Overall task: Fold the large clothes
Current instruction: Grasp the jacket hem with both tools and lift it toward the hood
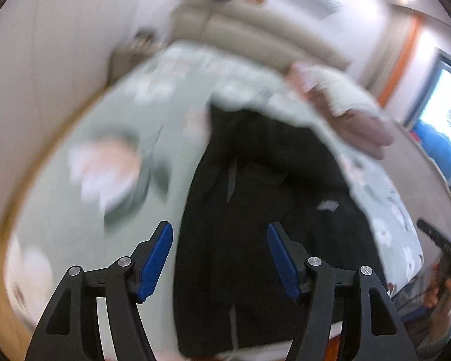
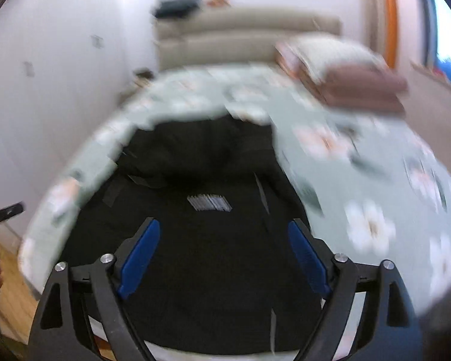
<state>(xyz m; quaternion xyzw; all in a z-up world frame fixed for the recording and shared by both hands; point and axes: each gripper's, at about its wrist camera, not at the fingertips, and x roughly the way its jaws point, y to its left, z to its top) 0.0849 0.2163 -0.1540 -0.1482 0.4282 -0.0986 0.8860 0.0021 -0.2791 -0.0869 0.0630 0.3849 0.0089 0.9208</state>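
A large black garment [image 1: 255, 210] lies spread on a bed with a pale green flowered cover [image 1: 90, 210]. It also shows in the right wrist view [image 2: 210, 240], with a small grey label [image 2: 209, 203] near its middle. My left gripper [image 1: 220, 231] is open and empty, held above the garment's left edge. My right gripper [image 2: 224, 228] is open and empty, held above the garment's near part. Both views are blurred by motion.
Folded clothes, white on mauve [image 2: 357, 69], lie on the far right of the bed. A beige headboard [image 2: 240, 36] stands behind. White wardrobe doors [image 2: 45, 75] are to the left. Wooden floor [image 2: 12, 294] runs beside the bed.
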